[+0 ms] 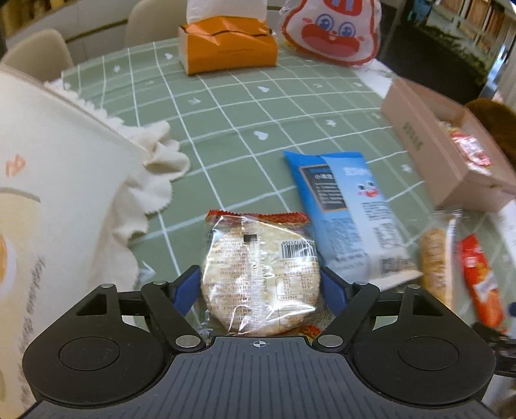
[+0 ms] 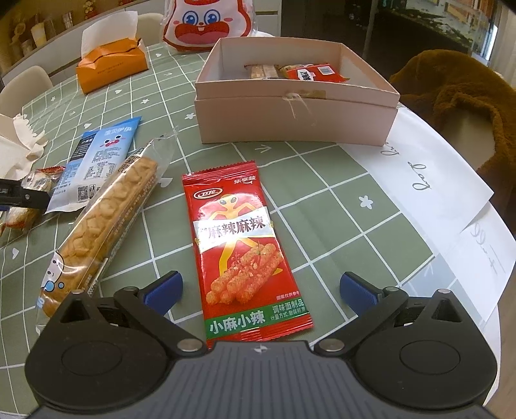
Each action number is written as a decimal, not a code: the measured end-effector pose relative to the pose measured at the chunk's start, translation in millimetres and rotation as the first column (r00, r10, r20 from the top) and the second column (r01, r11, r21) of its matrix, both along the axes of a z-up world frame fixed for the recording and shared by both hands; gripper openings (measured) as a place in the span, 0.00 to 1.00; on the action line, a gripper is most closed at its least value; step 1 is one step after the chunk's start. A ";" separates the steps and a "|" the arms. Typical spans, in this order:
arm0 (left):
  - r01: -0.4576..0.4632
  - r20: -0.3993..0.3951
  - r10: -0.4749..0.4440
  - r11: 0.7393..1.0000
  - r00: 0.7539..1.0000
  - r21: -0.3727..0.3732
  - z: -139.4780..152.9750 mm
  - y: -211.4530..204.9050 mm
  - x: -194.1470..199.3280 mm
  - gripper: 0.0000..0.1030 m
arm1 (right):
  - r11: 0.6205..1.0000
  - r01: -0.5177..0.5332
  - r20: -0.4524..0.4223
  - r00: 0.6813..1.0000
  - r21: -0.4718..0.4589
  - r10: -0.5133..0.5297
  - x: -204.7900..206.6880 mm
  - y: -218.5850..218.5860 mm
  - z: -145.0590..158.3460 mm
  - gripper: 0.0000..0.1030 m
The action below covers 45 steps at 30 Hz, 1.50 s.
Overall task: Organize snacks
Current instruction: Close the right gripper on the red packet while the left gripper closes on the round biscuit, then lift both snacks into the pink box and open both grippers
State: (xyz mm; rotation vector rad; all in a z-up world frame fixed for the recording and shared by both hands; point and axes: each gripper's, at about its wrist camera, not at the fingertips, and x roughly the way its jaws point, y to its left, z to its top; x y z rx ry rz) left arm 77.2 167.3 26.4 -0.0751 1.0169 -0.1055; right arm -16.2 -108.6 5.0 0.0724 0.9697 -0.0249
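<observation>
A rice cracker packet (image 1: 258, 270), clear with a red top edge, lies on the green checked tablecloth (image 1: 225, 129) between the blue pads of my left gripper (image 1: 261, 287). The jaws stand wide open and the pads sit beside the packet without squeezing it. A red spicy-stick packet (image 2: 242, 245) lies flat between the spread fingers of my right gripper (image 2: 261, 280), which is open and not touching it. Left of it lie a long biscuit packet (image 2: 106, 219) and a blue packet (image 2: 96, 154). The pink open box (image 2: 290, 119) beyond holds a few snacks (image 2: 306, 72).
An orange tissue box (image 1: 225, 48) and a rabbit-face bag (image 1: 329, 29) stand at the far side. A cream fabric bag (image 1: 48, 193) crowds the left. White paper sheets (image 2: 435, 180) cover the table's right edge, and a brown garment (image 2: 451, 90) lies on a chair.
</observation>
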 end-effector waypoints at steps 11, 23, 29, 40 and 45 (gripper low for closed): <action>0.048 0.011 -0.047 0.991 0.999 -0.125 18.8 -11.8 -48.1 0.81 | 1.000 -0.019 0.005 1.000 -0.002 0.019 -0.7 0.4 0.5 1.00; 0.124 -0.053 -0.134 0.980 0.990 -0.158 8.5 -44.7 -83.8 0.81 | 0.997 -0.081 -0.021 0.997 -0.012 0.080 8.2 12.0 7.6 1.00; 0.117 -0.047 -0.126 0.980 0.991 -0.159 12.9 -45.6 -85.1 0.81 | 0.995 -0.104 -0.029 0.994 -0.012 0.103 22.4 17.8 6.3 0.98; 0.173 0.000 -0.177 0.966 0.984 -0.193 32.2 -61.5 -90.4 0.81 | 0.990 -0.138 -0.019 0.990 0.010 0.138 22.6 12.5 16.4 0.51; 0.242 0.020 -0.244 0.947 0.970 -0.209 41.6 -84.1 -91.2 0.81 | 0.991 -0.129 -0.020 0.991 0.036 0.130 10.0 2.7 26.4 0.49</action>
